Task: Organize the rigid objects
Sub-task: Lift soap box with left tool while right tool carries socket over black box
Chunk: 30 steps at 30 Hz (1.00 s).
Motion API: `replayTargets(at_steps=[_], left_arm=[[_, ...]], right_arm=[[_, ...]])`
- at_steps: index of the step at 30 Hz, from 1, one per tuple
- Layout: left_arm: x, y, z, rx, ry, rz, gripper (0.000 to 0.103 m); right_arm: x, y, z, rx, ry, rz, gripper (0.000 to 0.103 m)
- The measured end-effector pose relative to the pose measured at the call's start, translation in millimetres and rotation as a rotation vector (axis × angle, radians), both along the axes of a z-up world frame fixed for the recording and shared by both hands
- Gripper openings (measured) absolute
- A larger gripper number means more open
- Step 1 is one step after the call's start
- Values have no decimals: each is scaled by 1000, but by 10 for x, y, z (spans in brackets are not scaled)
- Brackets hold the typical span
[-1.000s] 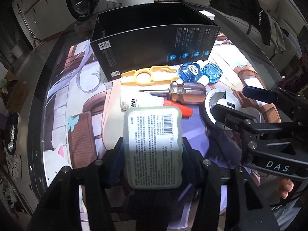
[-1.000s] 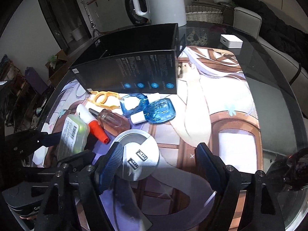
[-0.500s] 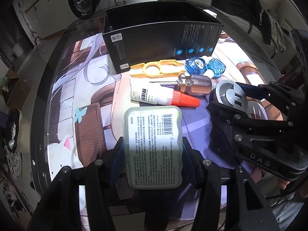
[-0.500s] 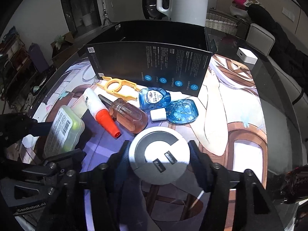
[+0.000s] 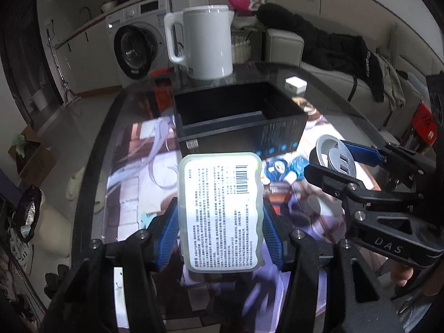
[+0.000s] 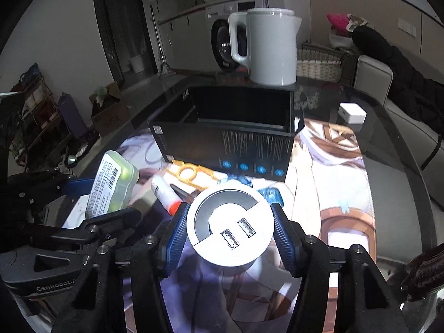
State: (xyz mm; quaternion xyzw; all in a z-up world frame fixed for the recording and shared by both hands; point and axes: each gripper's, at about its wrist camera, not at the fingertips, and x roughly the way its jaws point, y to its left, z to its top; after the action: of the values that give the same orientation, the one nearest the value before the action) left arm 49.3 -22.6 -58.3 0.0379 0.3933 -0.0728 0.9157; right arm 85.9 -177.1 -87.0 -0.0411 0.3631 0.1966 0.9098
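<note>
While the left gripper (image 5: 220,222) clamps the labelled case (image 5: 220,211), the right gripper (image 6: 230,238) clamps the USB disc (image 6: 229,227).

The case (image 5: 220,211) is translucent, frosted plastic with a paper label. The round hub (image 6: 229,229) has a matt white face around a brushed grey metal-looking ring. The box (image 6: 236,141) looks like matt black card. The tabletop (image 6: 396,144) is glossy glass. The kettle (image 5: 208,41) is smooth white plastic.

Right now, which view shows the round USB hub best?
The right wrist view: the round USB hub sits centred in the right tool, face-on, both ports visible. The left wrist view catches it at the right edge, tilted and partly hidden by a finger.
</note>
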Motion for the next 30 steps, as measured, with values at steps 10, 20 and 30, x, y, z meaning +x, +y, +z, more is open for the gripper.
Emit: replayTargets(at_steps=[10, 20, 30], left_arm=[[-358, 212, 665, -21, -425, 51, 55], [-458, 307, 742, -48, -486, 55, 55], [-58, 287, 783, -83, -462, 83, 55]], right_arm=[[-427, -68, 654, 100, -400, 8, 58], [-607, 23, 805, 104, -479, 40, 58], [-238, -5, 948, 135, -462, -40, 58]])
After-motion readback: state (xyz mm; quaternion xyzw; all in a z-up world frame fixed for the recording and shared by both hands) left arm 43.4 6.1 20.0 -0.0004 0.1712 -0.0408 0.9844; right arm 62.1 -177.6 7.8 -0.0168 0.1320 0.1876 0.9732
